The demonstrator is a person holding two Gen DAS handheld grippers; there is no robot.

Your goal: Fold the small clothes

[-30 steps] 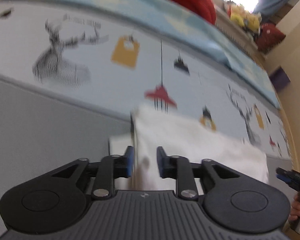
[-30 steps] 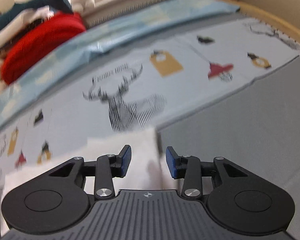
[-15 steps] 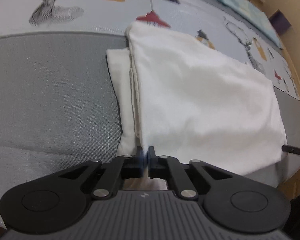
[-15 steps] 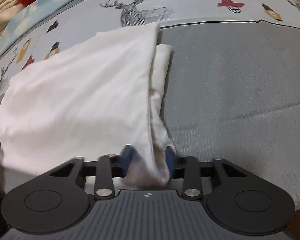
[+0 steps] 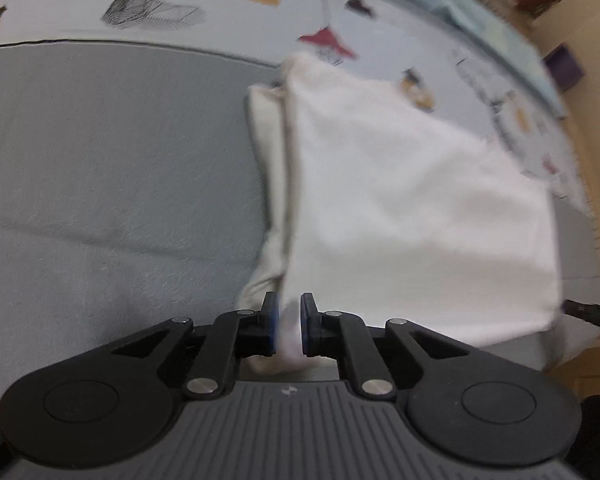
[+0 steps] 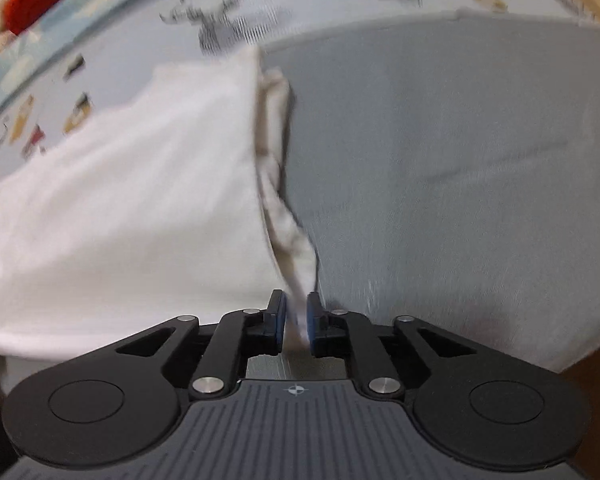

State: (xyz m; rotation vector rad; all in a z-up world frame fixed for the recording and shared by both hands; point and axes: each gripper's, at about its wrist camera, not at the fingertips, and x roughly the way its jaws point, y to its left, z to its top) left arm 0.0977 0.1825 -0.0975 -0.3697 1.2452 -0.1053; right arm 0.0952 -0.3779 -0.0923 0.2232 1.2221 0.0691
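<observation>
- Here, left gripper (image 5: 288, 322) easing apart, white cloth (image 5: 412, 208) between its pads.
- Right gripper (image 6: 296, 320) likewise, cloth's (image 6: 132, 200) corner between the pads.
- Spread over grey mat (image 5: 112, 168), blurred; near edge hidden behind both grippers.

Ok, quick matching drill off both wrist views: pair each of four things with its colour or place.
Things:
1. garment
2. bedspread
3. left claw
4. deer print

Matches:
A. plain grey
B. at the garment's near corner, jaws opening, cloth between them
C. white, folded
D. on the patterned sheet beyond the garment

Pairs: 1-C, 2-A, 3-B, 4-D
</observation>
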